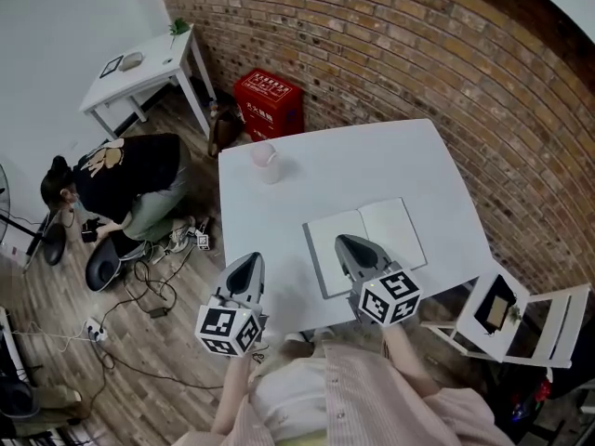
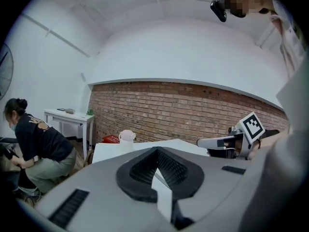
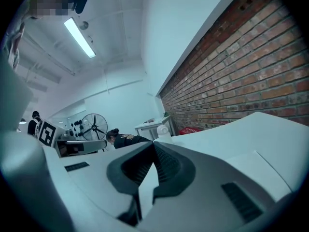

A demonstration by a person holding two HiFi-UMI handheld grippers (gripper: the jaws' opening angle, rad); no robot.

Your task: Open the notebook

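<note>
Your notebook lies open, flat at the table front edge, so the task reads as done, with left gripper and right gripper both closed, empty, above that edge.

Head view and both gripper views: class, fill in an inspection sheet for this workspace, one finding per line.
Surface: white table, mostly bare.
Job's things: notebook lying open near the front edge.
Clutter: one pale cup at the far-left corner.
Grippers: left gripper and right gripper both shut, nothing between the jaws; the right is over the notebook.
Cables: loose cables and a power strip on the wooden floor.
Surroundings: brick wall, red crate, side table, crouching person, white chair.
</note>
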